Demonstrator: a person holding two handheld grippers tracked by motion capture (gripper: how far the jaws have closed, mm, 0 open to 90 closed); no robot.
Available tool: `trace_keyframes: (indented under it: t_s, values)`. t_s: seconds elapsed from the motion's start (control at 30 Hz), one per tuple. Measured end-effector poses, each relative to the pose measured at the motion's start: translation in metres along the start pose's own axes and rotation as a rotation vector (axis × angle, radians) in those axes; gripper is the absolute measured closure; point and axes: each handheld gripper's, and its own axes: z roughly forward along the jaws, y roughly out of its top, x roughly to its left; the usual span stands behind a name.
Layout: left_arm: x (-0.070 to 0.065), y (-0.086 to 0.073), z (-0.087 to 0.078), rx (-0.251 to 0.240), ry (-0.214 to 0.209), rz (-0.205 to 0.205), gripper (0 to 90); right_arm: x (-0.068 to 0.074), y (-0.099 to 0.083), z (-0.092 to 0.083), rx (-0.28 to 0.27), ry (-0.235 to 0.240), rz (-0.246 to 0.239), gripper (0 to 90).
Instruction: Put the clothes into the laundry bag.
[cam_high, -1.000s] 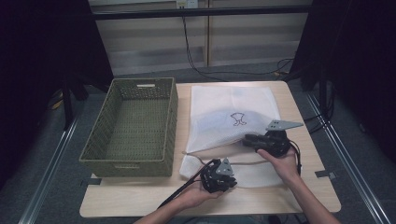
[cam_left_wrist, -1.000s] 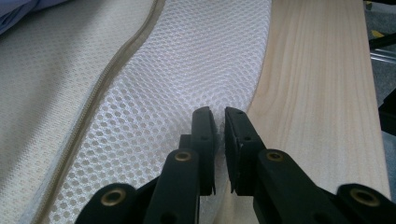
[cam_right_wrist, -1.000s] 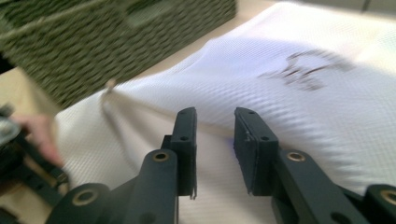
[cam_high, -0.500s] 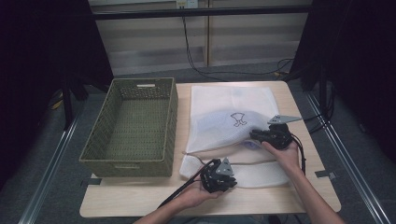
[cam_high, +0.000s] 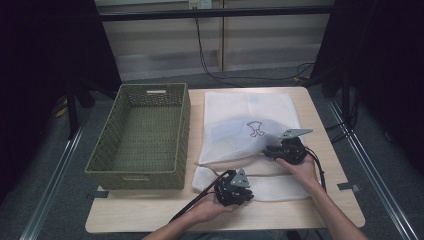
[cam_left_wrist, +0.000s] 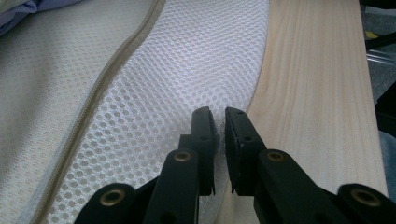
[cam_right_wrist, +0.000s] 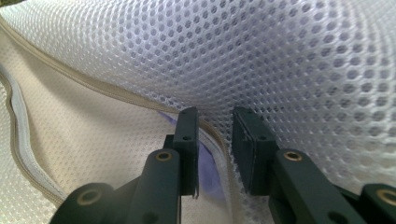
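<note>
I see the white mesh laundry bag (cam_high: 248, 132) lying flat on the table (cam_high: 150, 217), filling its right half, with its zipper edge (cam_left_wrist: 105, 88) running near the front. My left gripper (cam_high: 233, 189) sits at the bag's six o'clock, jaws pressed together on the mesh at its near edge. My right gripper (cam_high: 272, 151) is at the bag's four o'clock; its jaws have just been opening and stand apart astride the zipper seam. The green wicker basket (cam_high: 141, 135) lies at the bag's nine o'clock.
</note>
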Motion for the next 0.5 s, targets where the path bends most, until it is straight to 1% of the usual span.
trace_keyframes:
  t_s: [0.03,0.1,0.17,0.2,0.27,0.3,0.33,0.37,0.4,0.5]
  values:
    - [0.0003,0.0004,-0.0008,0.013,0.003,0.002,82.6,0.0006,-0.0002,0.0009,0.002,-0.001,0.001,71.3]
    - [0.0006,-0.0001,-0.0002,0.002,-0.002,-0.004,82.6,-0.0004,-0.0004,0.0015,0.009,0.007,0.003,71.5]
    - [0.0003,0.0003,-0.0010,0.012,0.003,-0.001,82.6,-0.0015,-0.0006,0.0001,0.009,0.020,0.019,71.6]
    - [-0.0002,0.0002,-0.0004,0.005,0.006,0.001,82.5,-0.0015,-0.0013,0.0000,0.016,0.023,0.019,71.6]
    - [0.0002,0.0002,-0.0011,0.013,0.003,-0.002,82.5,0.0005,-0.0034,0.0018,0.035,0.024,0.007,71.6]
    - [0.0005,-0.0001,-0.0007,0.005,0.002,-0.005,82.5,0.0009,-0.0038,0.0028,0.036,0.028,-0.001,71.5]
    - [0.0006,-0.0002,-0.0007,0.004,0.001,-0.005,82.5,0.0020,-0.0041,0.0035,0.042,0.027,0.003,71.6]
    - [0.0002,-0.0002,-0.0010,0.009,0.002,-0.004,82.0,0.0018,-0.0039,0.0038,0.047,0.024,0.008,71.9]
    - [0.0002,0.0000,-0.0012,0.011,0.002,-0.002,81.9,0.0016,-0.0035,0.0037,0.049,0.029,0.024,73.2]
    - [0.0009,-0.0005,0.0000,-0.005,-0.007,-0.008,81.9,0.0011,-0.0035,0.0044,0.052,0.027,0.023,76.2]
